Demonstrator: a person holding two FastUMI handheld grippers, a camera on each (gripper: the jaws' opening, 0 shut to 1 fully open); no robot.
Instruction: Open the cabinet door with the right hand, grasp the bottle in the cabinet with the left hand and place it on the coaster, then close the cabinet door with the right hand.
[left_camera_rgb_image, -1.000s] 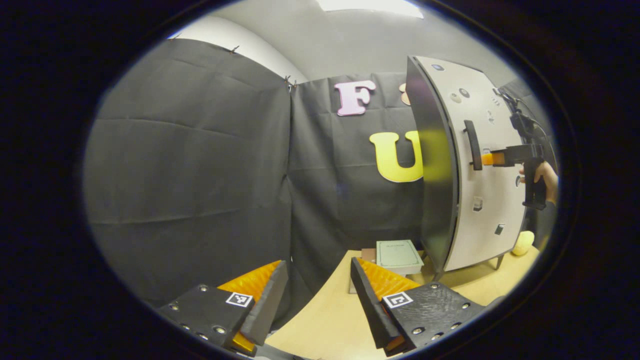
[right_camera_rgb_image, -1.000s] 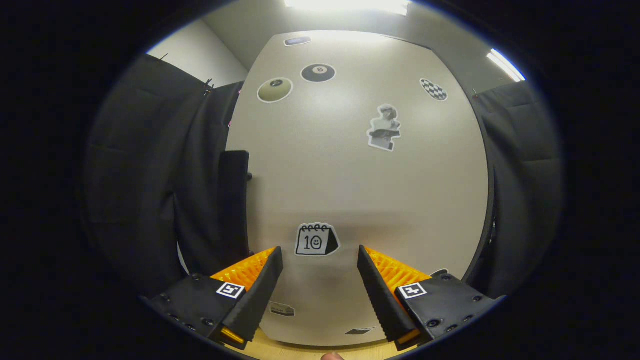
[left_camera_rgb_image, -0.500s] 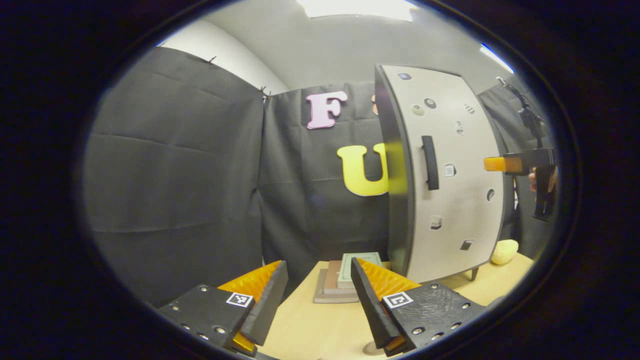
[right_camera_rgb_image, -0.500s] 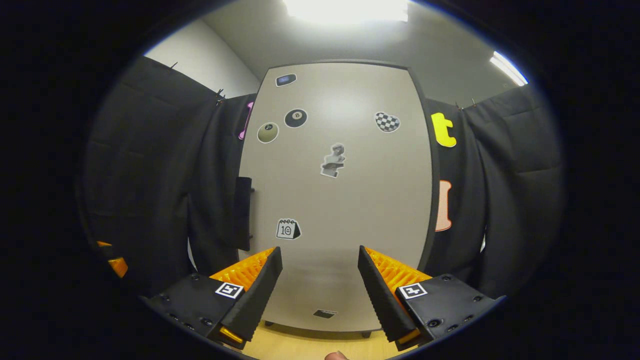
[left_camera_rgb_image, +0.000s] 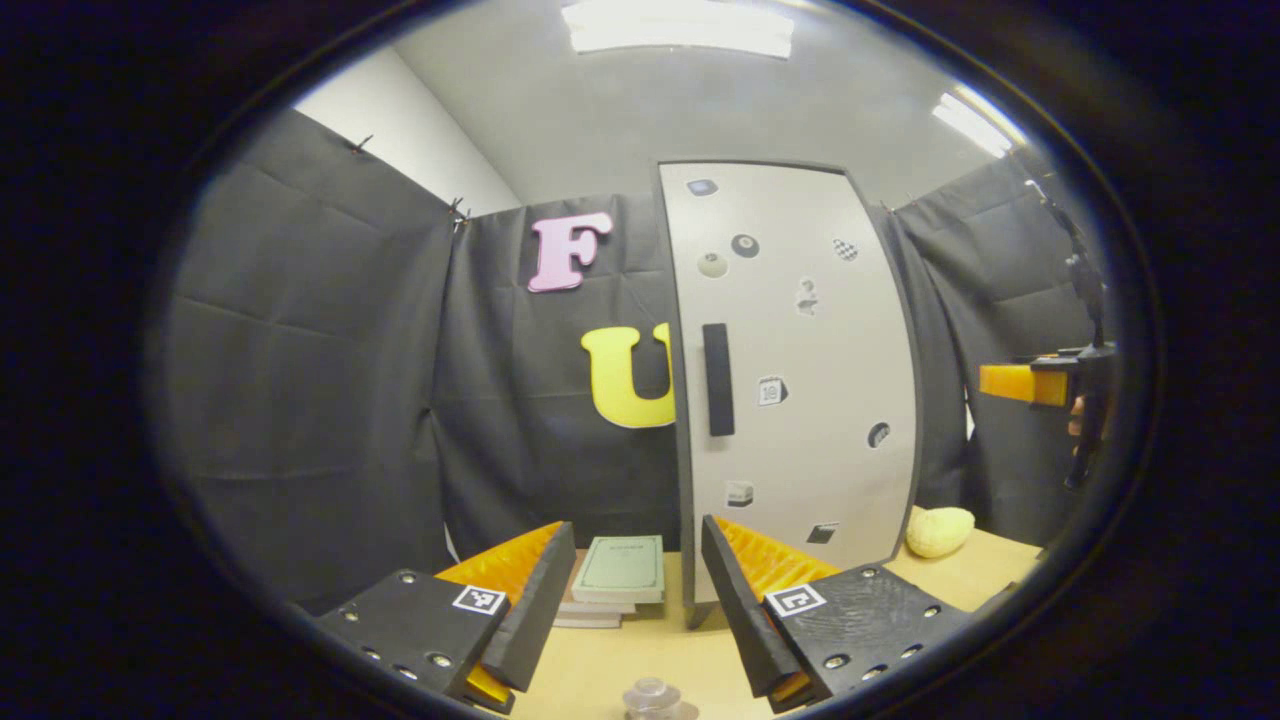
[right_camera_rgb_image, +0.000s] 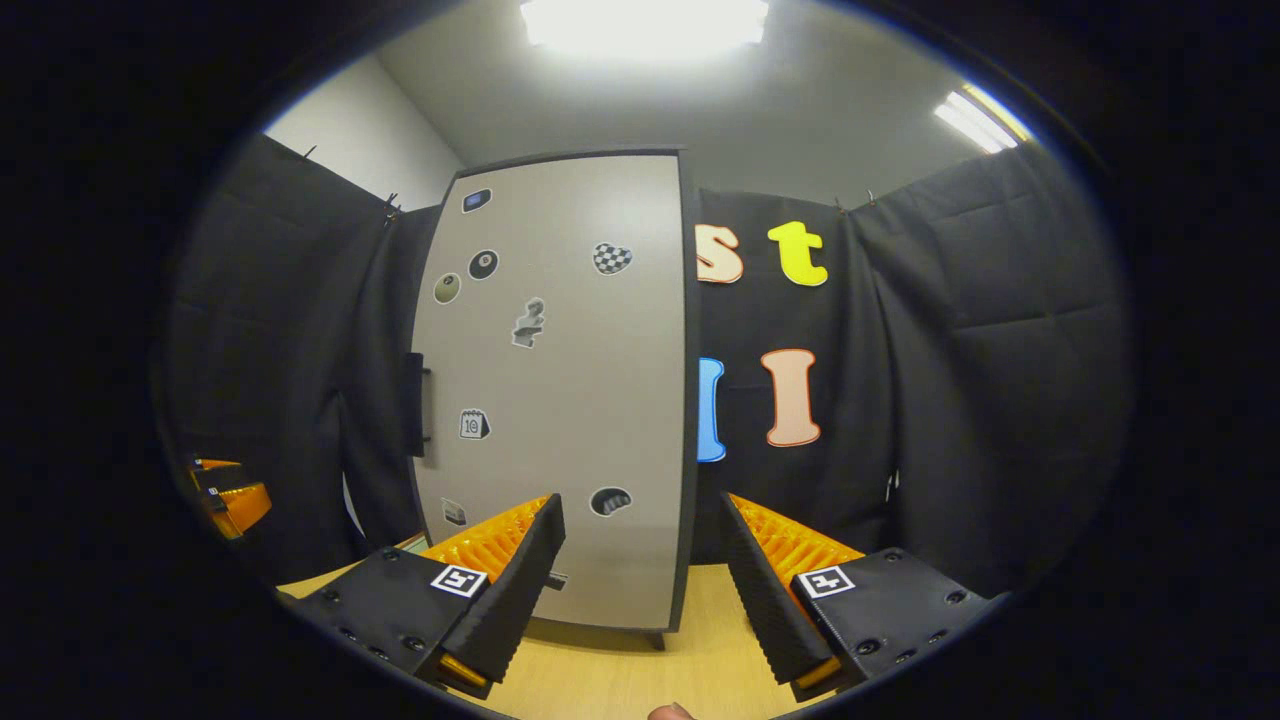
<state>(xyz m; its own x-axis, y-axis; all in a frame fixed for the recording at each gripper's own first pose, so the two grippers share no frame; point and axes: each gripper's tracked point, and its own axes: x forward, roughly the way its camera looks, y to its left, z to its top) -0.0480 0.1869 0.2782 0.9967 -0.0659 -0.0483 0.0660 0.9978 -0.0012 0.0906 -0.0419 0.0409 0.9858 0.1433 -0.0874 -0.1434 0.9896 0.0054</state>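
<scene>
The tall cabinet stands on the wooden table with its beige, sticker-covered door (left_camera_rgb_image: 800, 400) flat against the front, black handle (left_camera_rgb_image: 717, 378) on its left edge. My left gripper (left_camera_rgb_image: 637, 530) is open and empty, well back from the cabinet. A small clear rounded cap (left_camera_rgb_image: 655, 695), apparently the bottle's top, peeks up at the bottom edge between the left fingers. My right gripper (right_camera_rgb_image: 640, 505) is open and empty, facing the door (right_camera_rgb_image: 560, 400) from a distance, the handle (right_camera_rgb_image: 413, 405) off to its left. In the left gripper view the right gripper (left_camera_rgb_image: 1030, 383) hangs at the far right.
A short stack of books (left_camera_rgb_image: 620, 572) lies on the table (left_camera_rgb_image: 620, 660) left of the cabinet's foot. A pale yellow rounded object (left_camera_rgb_image: 940, 531) sits to its right. The left gripper (right_camera_rgb_image: 225, 495) shows at the left edge of the right gripper view.
The right gripper has drawn back from the door, which looks much smaller now. The left gripper has backed off and swung to face the door; the clear cap came into view below it.
</scene>
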